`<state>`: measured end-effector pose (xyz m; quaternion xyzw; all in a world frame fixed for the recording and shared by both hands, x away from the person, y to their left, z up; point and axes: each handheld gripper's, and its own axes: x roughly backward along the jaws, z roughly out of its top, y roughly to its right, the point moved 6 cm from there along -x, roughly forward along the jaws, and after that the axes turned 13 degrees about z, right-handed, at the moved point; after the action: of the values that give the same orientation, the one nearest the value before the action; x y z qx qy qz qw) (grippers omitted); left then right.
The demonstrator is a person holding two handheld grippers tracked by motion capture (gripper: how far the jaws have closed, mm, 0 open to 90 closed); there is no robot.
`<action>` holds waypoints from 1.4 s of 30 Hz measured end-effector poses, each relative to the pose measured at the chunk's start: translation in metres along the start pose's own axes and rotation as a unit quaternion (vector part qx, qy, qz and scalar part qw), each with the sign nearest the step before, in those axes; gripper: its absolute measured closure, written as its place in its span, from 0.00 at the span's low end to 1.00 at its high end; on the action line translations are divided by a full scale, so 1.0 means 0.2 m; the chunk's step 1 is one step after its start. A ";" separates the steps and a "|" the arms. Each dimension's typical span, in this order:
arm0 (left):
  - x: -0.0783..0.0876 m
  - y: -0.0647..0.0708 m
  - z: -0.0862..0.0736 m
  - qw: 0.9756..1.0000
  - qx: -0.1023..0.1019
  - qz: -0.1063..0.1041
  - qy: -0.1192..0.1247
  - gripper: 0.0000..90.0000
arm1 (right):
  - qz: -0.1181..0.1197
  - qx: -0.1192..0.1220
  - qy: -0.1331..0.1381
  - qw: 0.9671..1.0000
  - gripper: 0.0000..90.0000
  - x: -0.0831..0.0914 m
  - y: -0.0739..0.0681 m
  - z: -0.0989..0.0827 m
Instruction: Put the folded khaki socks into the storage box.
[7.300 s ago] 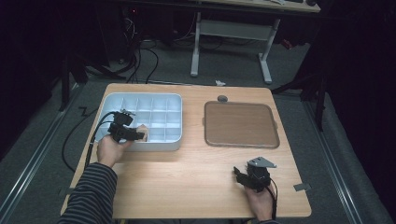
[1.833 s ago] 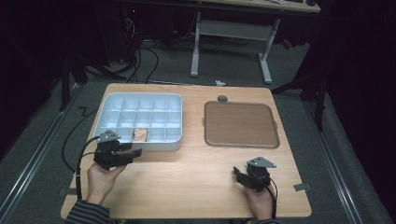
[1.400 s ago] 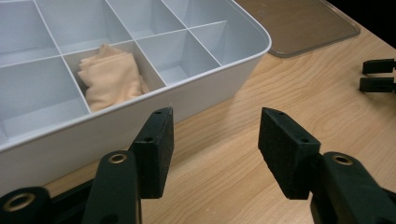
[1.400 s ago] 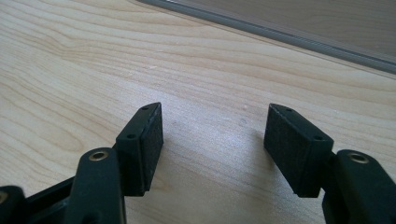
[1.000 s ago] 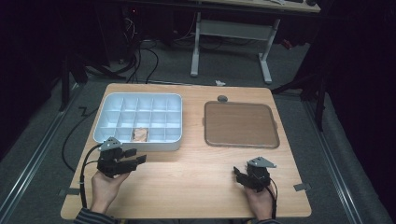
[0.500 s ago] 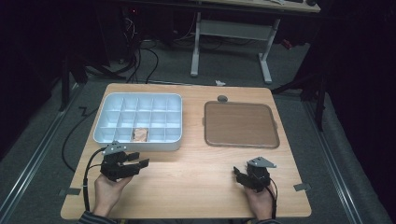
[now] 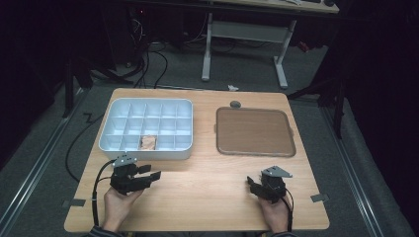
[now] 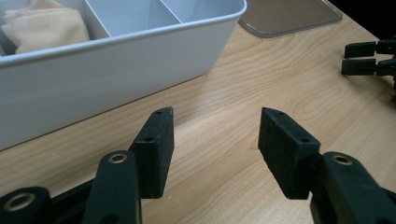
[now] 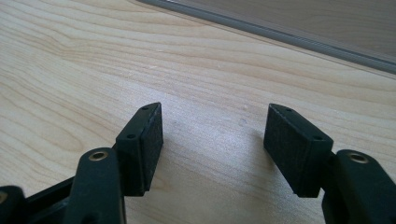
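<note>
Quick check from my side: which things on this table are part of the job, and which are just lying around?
In the job:
compartment tray
tan cloth in a front compartment
left gripper, open, empty
right gripper, open, empty

Lying about:
brown lid
small grey knob
tape marks

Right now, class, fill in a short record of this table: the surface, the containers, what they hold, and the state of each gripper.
surface: light wooden table
left container: white plastic tray with square compartments
contents: crumpled tan cloth piece in a front-row compartment
right container: flat brown rectangular lid-like tray, nothing on it
small item: grey round knob behind the brown tray
left gripper: fingers open, nothing between them, near the white tray's front wall
right gripper: fingers open, nothing between them, low over bare wood
</note>
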<state>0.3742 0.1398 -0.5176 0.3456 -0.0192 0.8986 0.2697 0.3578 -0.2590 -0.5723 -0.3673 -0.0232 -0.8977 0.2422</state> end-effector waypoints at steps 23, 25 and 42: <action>-0.09 0.02 -0.07 1.000 0.005 -0.004 -0.020 0.51 | 0.000 0.000 0.000 1.000 0.42 0.00 0.00 0.00; -0.10 0.02 -0.07 1.000 0.007 -0.004 -0.021 0.51 | 0.000 0.001 0.000 1.000 0.42 0.00 0.00 0.00; -0.20 0.03 -0.12 0.997 -0.046 0.050 -0.029 0.51 | 0.000 0.001 0.000 1.000 0.42 0.00 0.00 0.00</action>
<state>0.3813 0.1216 -0.5602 0.3576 -0.0851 0.8987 0.2393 0.3577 -0.2590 -0.5723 -0.3673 -0.0242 -0.8976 0.2425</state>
